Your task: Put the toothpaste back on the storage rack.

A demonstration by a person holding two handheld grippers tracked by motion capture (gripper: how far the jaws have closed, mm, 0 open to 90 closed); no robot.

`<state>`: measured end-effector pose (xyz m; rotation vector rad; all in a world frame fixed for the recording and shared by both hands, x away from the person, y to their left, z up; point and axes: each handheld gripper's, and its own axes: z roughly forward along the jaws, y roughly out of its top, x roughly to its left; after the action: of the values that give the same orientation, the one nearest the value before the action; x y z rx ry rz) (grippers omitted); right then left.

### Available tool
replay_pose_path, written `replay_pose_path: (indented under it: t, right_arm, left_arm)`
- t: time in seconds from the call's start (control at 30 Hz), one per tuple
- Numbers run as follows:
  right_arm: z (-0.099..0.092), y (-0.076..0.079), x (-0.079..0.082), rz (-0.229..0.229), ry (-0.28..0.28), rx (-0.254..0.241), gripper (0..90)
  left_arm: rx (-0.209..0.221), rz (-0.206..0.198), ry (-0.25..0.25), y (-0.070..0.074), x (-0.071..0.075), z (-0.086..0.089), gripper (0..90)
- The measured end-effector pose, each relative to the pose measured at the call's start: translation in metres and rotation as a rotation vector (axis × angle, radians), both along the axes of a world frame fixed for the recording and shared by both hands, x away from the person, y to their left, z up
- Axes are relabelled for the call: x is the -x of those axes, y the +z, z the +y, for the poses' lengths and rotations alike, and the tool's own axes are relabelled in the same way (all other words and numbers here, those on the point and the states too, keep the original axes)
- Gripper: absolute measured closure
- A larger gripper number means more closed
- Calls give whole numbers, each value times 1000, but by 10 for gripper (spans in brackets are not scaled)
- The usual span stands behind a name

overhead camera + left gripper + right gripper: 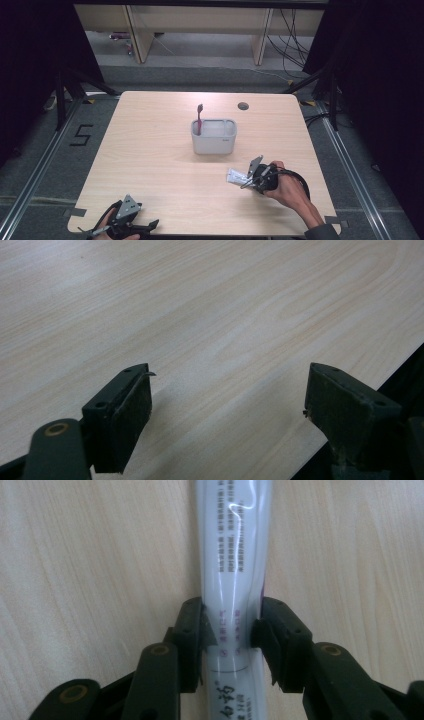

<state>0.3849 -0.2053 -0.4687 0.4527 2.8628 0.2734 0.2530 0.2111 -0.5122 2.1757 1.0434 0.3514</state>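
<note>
The right gripper (pixel 231 635) pinches a white plastic toothpaste tube (pixel 234 555) lying flat on the pale wooden table (pixel 150 165), in front of a grey rectangular holder (pixel 214 136) with a red toothbrush (pixel 199 117). A clean lift probably needs squeeze across the tube's width, kept level. The right gripper view reveals pad contact; the high view places the holder. The left gripper (pixel 227 395) rests, jaws spread.

You see a pale grey plastic tub (pixel 214 141) mid light wooden tabletop (pixel 150 165), a pink toothbrush (pixel 199 118) standing upright inside its left corner.

Black fingers (pixel 192 640) with brass-ringed pivots, dark sleeve (pixel 322 233)
</note>
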Motion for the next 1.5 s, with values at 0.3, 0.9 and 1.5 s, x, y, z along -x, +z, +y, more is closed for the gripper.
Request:
replay_pose_path:
  t: [0.3,0.9,1.5]
  right_arm:
    - [4,2,-11,51,-33,28,677]
    - [8,1,-31,121,-69,132,741]
    - [12,-4,-39,167,-65,171,745]
  left_arm:
    - [-10,2,-5,-1,1,-1,184]
    - [-15,12,-10,-3,1,-1,186]
    - [-11,10,-8,-3,3,-2,188]
